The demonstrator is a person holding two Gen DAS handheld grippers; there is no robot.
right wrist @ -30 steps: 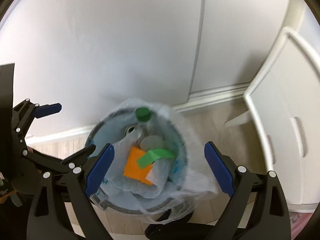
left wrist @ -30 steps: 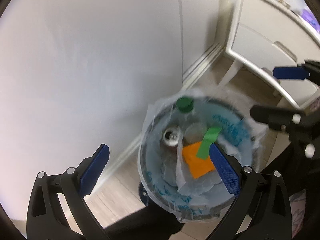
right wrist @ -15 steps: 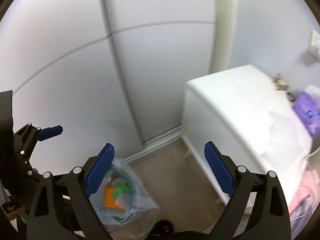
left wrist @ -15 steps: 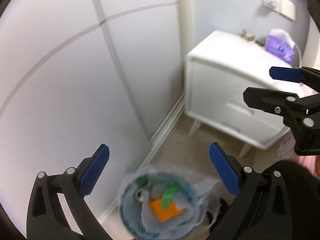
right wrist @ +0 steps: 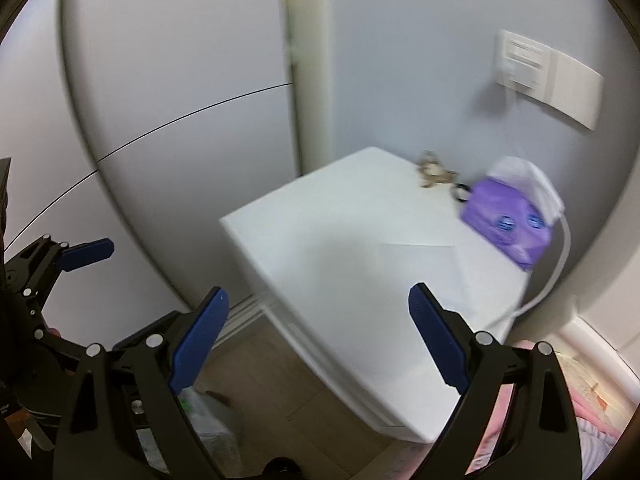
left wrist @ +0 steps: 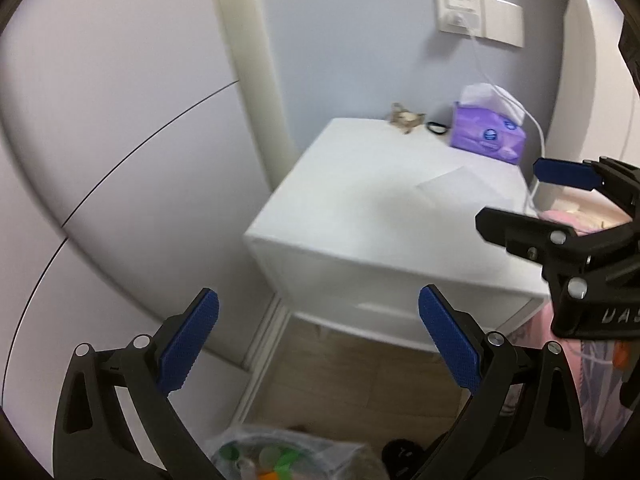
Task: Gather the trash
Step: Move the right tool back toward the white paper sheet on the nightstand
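Both tools are empty, with their blue pads spread wide apart. The left tool is raised over the floor in front of a white nightstand, and the right tool is beside it, pointing at the same nightstand from a little more to the right. In the left wrist view the right tool appears at the right edge, but only one blue pad and part of the black frame are visible; the rest is cut off.

The trash bin, lined with a clear plastic bag, stands on the wooden floor low in the left view. Only its top rim is inside the picture. Some green and orange pieces and a pale round shape lie in it, but they are blurred and partly hidden behind the tool's black frame, so I cannot name them. In the right view only a corner of the bag shows, behind the left pad.

On the nightstand there is a purple tissue box near the wall, a small black ring just beside it, and a small brownish object too blurred to identify. A flat white sheet lies on the top, hard to separate from the surface. A white cable runs down from the wall socket. Pink bedding is cut off at the right edge.
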